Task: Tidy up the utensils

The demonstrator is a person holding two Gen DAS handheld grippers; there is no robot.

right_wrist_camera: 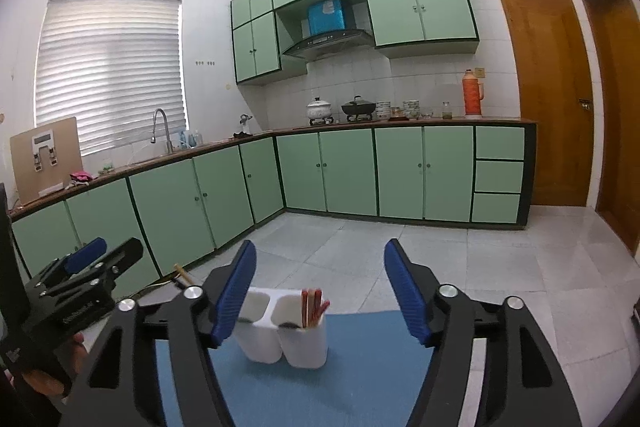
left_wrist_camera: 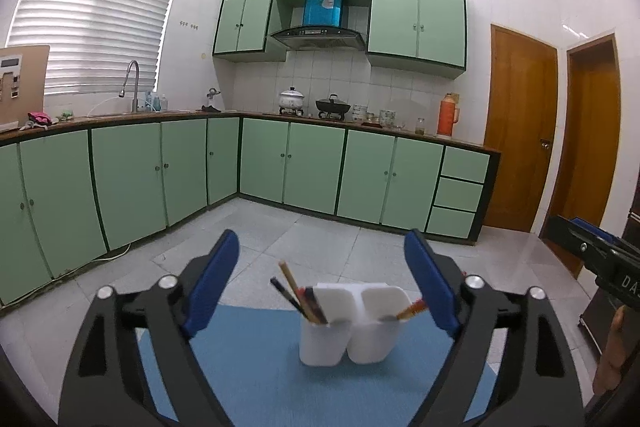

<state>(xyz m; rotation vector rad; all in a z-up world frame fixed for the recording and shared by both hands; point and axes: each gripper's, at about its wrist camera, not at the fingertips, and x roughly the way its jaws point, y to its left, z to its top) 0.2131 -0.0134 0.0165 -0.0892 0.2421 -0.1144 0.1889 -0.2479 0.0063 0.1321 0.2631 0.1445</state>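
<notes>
You are holding both the left gripper [left_wrist_camera: 322, 275] and right gripper [right_wrist_camera: 320, 285] released and empty; chopsticks [left_wrist_camera: 298, 293] are sitting sorted in the white holder [left_wrist_camera: 348, 331], so next you are likely checking for leftovers.

Both wrist cams look fwd along own fingers, tilted slightly down, close over blue mat [left_wrist_camera: 256, 367] w/ white holder [left_wrist_camera: 348, 331] at frame bottom centre. Shared: holder, mat, green cabinets [right_wrist_camera: 348, 171], stove wall.

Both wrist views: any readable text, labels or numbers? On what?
"DA", cut off by the frame edge: right hand-held gripper body, left wrist view.
Embossed line on left hand-held gripper body: too blurred.
Label on blue box above the range hood: too small.
</notes>
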